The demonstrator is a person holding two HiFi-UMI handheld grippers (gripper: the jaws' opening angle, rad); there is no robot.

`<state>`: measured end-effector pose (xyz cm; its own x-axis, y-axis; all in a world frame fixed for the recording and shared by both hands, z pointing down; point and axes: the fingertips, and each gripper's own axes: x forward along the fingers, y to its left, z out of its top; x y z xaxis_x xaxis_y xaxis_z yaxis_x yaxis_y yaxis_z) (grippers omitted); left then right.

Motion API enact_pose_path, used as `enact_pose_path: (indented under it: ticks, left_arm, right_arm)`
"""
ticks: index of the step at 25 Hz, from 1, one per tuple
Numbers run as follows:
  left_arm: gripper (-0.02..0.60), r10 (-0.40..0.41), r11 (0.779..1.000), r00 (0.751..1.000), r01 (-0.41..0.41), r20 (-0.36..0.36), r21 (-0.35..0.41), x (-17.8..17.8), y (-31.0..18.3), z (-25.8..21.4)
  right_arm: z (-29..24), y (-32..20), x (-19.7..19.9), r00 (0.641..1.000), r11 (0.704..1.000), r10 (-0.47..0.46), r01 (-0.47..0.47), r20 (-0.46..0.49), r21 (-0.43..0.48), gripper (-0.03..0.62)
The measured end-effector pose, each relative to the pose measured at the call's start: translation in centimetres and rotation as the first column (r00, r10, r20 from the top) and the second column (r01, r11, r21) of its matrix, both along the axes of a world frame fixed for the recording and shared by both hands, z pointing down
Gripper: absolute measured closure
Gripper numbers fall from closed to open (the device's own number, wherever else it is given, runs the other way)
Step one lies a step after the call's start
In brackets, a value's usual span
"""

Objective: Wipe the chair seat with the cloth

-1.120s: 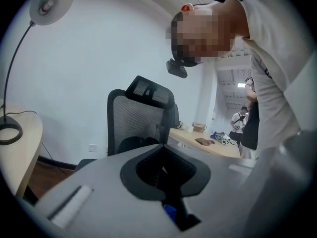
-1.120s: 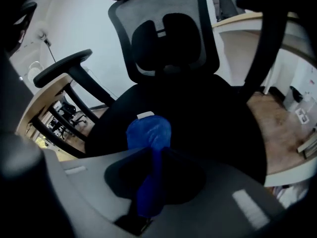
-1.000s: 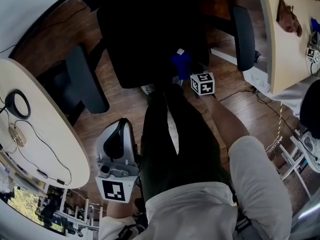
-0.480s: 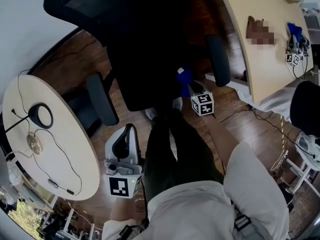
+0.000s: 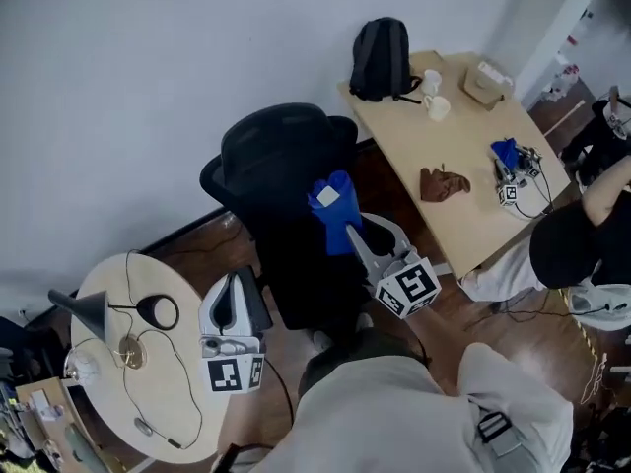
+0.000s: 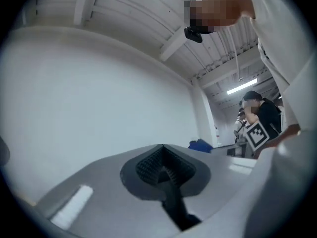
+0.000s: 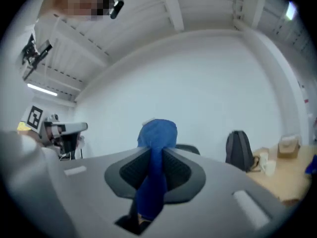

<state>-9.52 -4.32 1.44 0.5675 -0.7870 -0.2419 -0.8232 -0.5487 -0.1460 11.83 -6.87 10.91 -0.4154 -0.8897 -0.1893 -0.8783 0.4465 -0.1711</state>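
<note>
The black office chair (image 5: pixel 286 170) stands against the white wall, its back facing me in the head view. My right gripper (image 5: pixel 347 233) is raised in front of the chair's back, shut on the blue cloth (image 5: pixel 333 208). In the right gripper view the blue cloth (image 7: pixel 156 148) sticks up between the closed jaws of the right gripper (image 7: pixel 153 165), with the chair's top (image 7: pixel 187 148) behind it. My left gripper (image 5: pixel 235 284) hangs lower left of the chair. The left gripper (image 6: pixel 162 153) points up at the wall, jaws shut with nothing in them.
A round table (image 5: pixel 173 417) with cables and a black ring lies at lower left. A long wooden table (image 5: pixel 463 116) at right carries a black backpack (image 5: pixel 381 57), cups and a brown object (image 5: pixel 442 183). A person (image 5: pixel 582 235) sits at its far side.
The head view swung up from the floor and seat to the chair's back and wall. My right gripper rose with the blue cloth, away from the seat's edge.
</note>
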Motion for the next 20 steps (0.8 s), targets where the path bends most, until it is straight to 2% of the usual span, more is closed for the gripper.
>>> enact_pose_path:
  ticks: [1,3,4,5,7,8,10,11,12,14,17,20]
  left_arm:
    - [0.548,-0.016,0.998,1.0,0.017,-0.018,0.053,-0.5,1.4,-1.8]
    - [0.548,-0.04,0.981,0.998,0.051,-0.058,0.189,-1.8,4.7,-4.7]
    - [0.548,-0.037,0.97,0.997,0.052,-0.067,0.237,-2.2,6.4,-5.7]
    - [0.548,-0.028,0.966,0.997,0.045,-0.068,0.253,-2.4,7.6,-6.4]
    - [0.548,-0.008,0.976,0.998,0.021,-0.061,0.219,-2.1,8.3,-6.8]
    - [0.546,0.006,0.981,0.998,0.006,-0.06,0.192,-1.6,7.9,-6.8]
    - [0.546,0.047,0.989,0.997,-0.037,-0.063,0.146,-0.3,7.0,-6.4]
    - [0.546,0.07,0.989,0.995,-0.062,-0.064,0.132,0.1,6.8,-6.2]
    - [0.546,0.089,0.989,0.994,-0.081,-0.063,0.126,0.3,7.1,-6.0]
    - [0.495,0.112,0.986,0.992,-0.105,-0.053,0.126,0.3,8.9,-5.0]
    - [0.491,0.116,0.987,0.993,-0.112,-0.031,0.113,0.1,12.5,-3.6]
    - [0.491,0.112,0.988,0.993,-0.107,-0.042,0.109,0.5,16.6,-3.0]
  right_arm:
    - [-3.6,2.2,0.2,1.0,0.997,0.005,-0.004,-0.015,0.081,0.525]
    - [-8.7,6.9,0.2,0.999,0.975,0.03,-0.02,-0.042,0.222,0.525]
    - [-10.2,9.1,-0.1,0.998,0.962,0.041,-0.026,-0.05,0.271,0.525]
    - [-11.5,11.0,-0.4,0.997,0.953,0.047,-0.028,-0.056,0.302,0.525]
    - [-13.5,13.1,-0.8,0.997,0.951,0.041,-0.02,-0.062,0.309,0.525]
    - [-14.0,13.4,-0.8,0.998,0.96,0.032,-0.014,-0.059,0.279,0.525]
    - [-13.8,13.2,-0.7,1.0,0.987,0.01,-0.006,-0.026,0.161,0.525]
    - [-13.7,13.2,-0.7,1.0,0.99,0.008,-0.005,-0.019,0.141,0.525]
    - [-13.6,13.6,-0.7,1.0,0.986,0.013,-0.008,-0.028,0.168,0.525]
    - [-13.2,15.6,-1.2,0.999,0.974,0.024,-0.013,-0.045,0.226,0.523]
    - [-12.1,19.7,-1.9,0.999,0.97,0.023,-0.013,-0.038,0.244,0.523]
    - [-11.4,23.8,-1.6,0.999,0.966,0.008,0.003,-0.044,0.258,0.523]
